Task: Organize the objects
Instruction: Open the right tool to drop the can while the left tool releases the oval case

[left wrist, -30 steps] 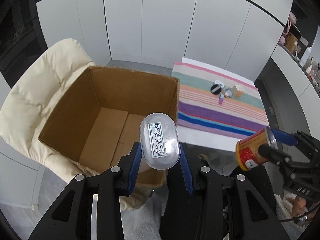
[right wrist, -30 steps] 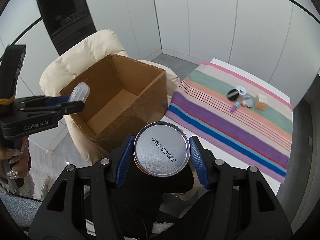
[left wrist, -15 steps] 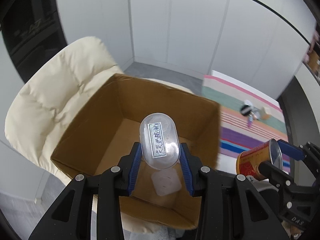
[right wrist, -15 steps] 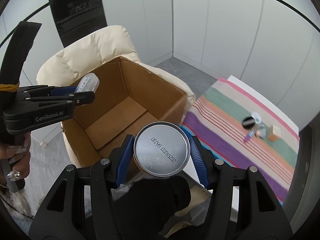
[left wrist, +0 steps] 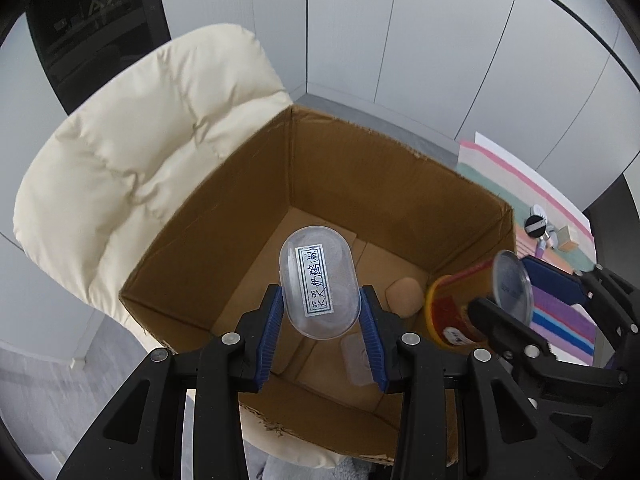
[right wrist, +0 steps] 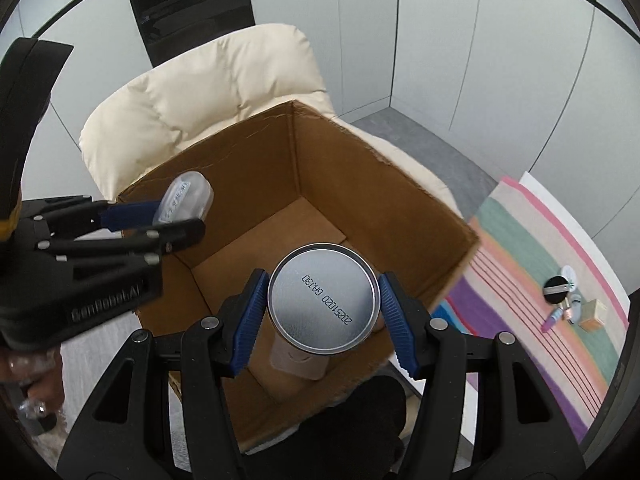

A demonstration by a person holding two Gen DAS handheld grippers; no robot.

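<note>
Matt cardboard box (left wrist: 248,216); shiny metal can (right wrist: 323,297).

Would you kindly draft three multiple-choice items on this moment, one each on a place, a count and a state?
1. Where does the open brown cardboard box rest?
A. on a cream padded chair
B. on the striped cloth
C. on a shelf

2. How many grippers carry something?
A. none
B. one
C. two

3. What is the state of the right gripper?
A. open, with nothing in it
B. shut on a round metal-topped can
C. lying inside the box

Answers:
1 A, the cream padded chair shows around and below the box.
2 C, the left gripper clamps the clear oval plastic container with a label, and the right clamps the round metal-topped can.
3 B, its blue pads press on the can's sides above the box.
</note>
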